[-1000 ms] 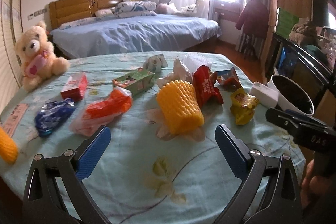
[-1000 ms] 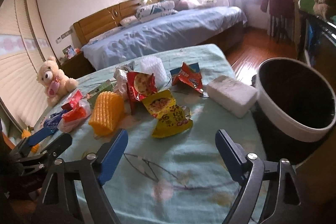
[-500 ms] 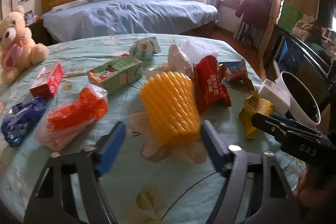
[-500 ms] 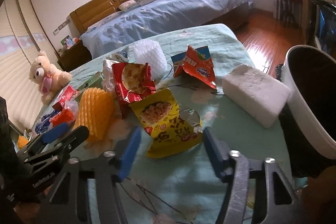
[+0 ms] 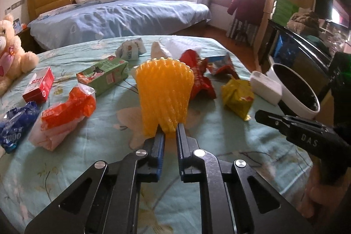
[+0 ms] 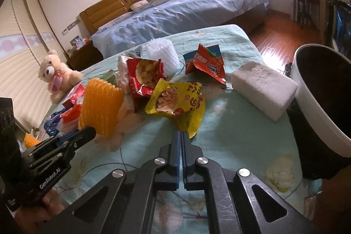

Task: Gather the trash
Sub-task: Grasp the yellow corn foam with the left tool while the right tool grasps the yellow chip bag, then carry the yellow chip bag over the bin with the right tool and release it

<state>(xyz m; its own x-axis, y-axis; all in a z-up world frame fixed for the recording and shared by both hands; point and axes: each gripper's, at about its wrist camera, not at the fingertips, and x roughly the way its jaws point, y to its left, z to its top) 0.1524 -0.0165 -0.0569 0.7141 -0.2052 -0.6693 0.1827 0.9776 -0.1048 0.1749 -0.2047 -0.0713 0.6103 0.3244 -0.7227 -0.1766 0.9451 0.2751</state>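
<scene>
Both tools, spread wide a second ago, are now clenched: the left tool (image 5: 168,132) pinches the yellow foam net (image 5: 165,91) and the right tool (image 6: 181,137) the yellow snack wrapper (image 6: 175,100) on the tabletop (image 6: 230,142), ready for the bin (image 6: 324,98).

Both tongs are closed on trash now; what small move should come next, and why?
Probably lift the right tongs with the yellow snack bag toward the white bin: the bin stands just right of it, while the left tongs hold the orange foam net farther away.
</scene>
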